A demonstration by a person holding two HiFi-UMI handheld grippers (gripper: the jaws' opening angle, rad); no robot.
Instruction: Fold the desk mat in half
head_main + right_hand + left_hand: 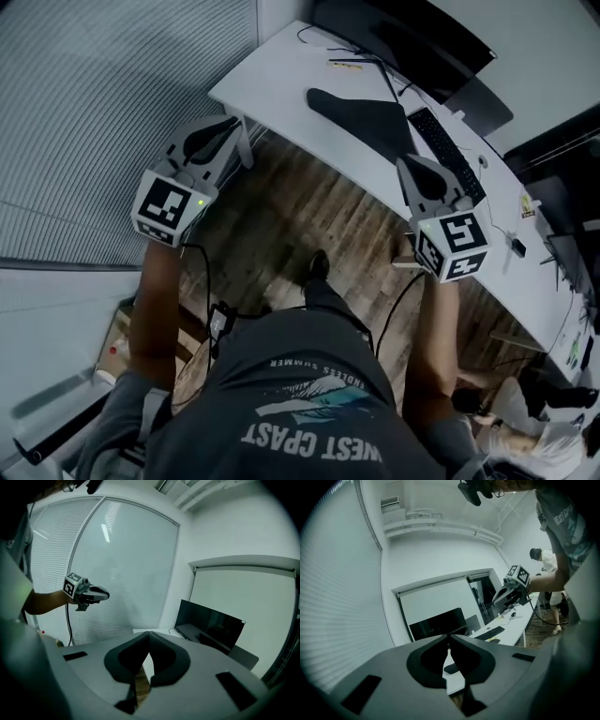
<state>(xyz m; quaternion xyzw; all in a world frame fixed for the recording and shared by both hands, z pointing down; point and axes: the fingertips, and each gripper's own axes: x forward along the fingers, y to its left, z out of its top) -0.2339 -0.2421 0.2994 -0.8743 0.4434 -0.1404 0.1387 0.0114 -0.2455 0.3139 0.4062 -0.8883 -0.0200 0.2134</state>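
Note:
A dark desk mat (364,118) lies on the white desk (281,84), narrow at its left end and wider beside the keyboard (446,150). My left gripper (232,123) hangs over the wooden floor just off the desk's left corner, shut and empty. My right gripper (405,163) hovers at the desk's front edge, near the mat's right end, also shut with nothing in it. In the left gripper view the jaws (449,637) meet at their tips, and the right gripper (509,592) shows beyond. In the right gripper view the closed jaws (149,633) point at the desk, and the left gripper (89,593) is held out at the left.
A dark monitor (403,33) stands at the back of the desk, with cables and small items (523,208) along its right part. Window blinds (103,84) fill the left side. Wooden floor (309,225) lies below me. Another person (546,562) stands far down the room.

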